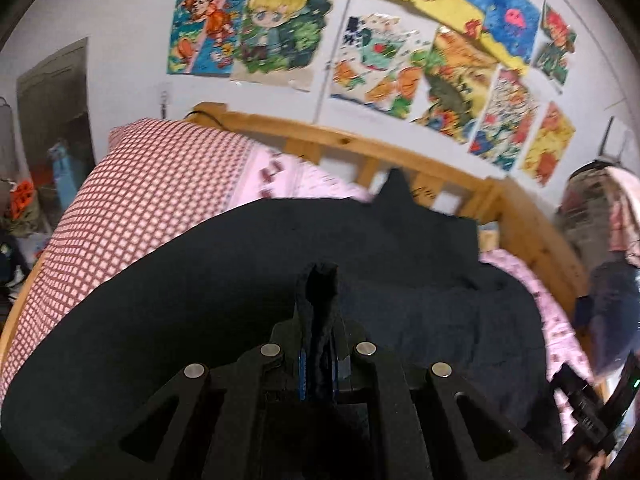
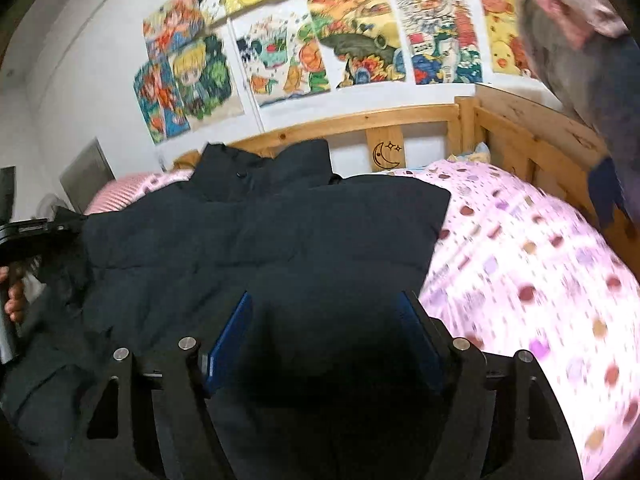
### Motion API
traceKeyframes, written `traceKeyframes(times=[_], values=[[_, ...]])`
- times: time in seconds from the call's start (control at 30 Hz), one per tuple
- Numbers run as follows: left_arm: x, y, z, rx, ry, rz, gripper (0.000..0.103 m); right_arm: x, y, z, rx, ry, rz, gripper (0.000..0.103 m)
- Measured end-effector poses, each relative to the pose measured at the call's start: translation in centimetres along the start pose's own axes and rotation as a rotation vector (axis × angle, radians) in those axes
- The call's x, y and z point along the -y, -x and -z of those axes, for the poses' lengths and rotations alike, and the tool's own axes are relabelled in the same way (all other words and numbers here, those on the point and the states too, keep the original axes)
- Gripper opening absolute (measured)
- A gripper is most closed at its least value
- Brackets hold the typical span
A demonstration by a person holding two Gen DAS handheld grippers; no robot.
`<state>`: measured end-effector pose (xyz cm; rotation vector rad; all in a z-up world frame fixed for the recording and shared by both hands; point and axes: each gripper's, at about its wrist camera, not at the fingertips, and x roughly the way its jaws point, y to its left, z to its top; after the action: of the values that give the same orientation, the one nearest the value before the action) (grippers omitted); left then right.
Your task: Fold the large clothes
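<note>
A large black padded jacket (image 2: 264, 240) lies spread on the bed, collar toward the wooden headboard. In the left wrist view the jacket (image 1: 200, 300) fills the lower half. My left gripper (image 1: 320, 320) is shut on a fold of the jacket's dark fabric, which sticks up between the blue pads. My right gripper (image 2: 326, 312) is open just above the jacket's near right part, its blue pads (image 2: 232, 332) wide apart with only cloth below. The left gripper (image 2: 36, 232) shows at the left edge of the right wrist view, held by a hand. The right gripper (image 1: 584, 420) is at the lower right of the left wrist view.
A pink dotted quilt (image 2: 540, 280) covers the bed to the right. A red-checked pillow (image 1: 132, 200) lies at the left. The wooden bed rail (image 2: 400, 120) runs along the wall with colourful drawings (image 2: 320, 48). Clothes hang at the far right (image 2: 580, 40).
</note>
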<state>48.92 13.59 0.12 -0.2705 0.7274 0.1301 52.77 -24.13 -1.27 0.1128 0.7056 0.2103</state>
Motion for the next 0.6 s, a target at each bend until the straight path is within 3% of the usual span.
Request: traceKeyframes(times=[0.13, 0.3, 0.53, 0.6], values=[[-1.2, -2.3, 0.9, -0.030, -0.013, -0.035, 0.008, -0.8, -3.9, -0.8, -0.072, 0.020, 0.043, 0.069], [-1.6, -4.8, 2.3, -0.100, -0.033, -0.067, 0.010, -0.9, -7.5, 0.6, -0.145, 0.009, 0.096, 0.069], [-1.9, -4.7, 2.6, -0.136, -0.024, -0.056, 0.014, -1.1, -6.3, 1.0, -0.121, 0.013, 0.124, 0.071], [-2.1, -4.1, 2.7, -0.146, -0.021, -0.051, 0.021, -1.2, -5.2, 0.9, -0.115, -0.002, 0.129, 0.071]])
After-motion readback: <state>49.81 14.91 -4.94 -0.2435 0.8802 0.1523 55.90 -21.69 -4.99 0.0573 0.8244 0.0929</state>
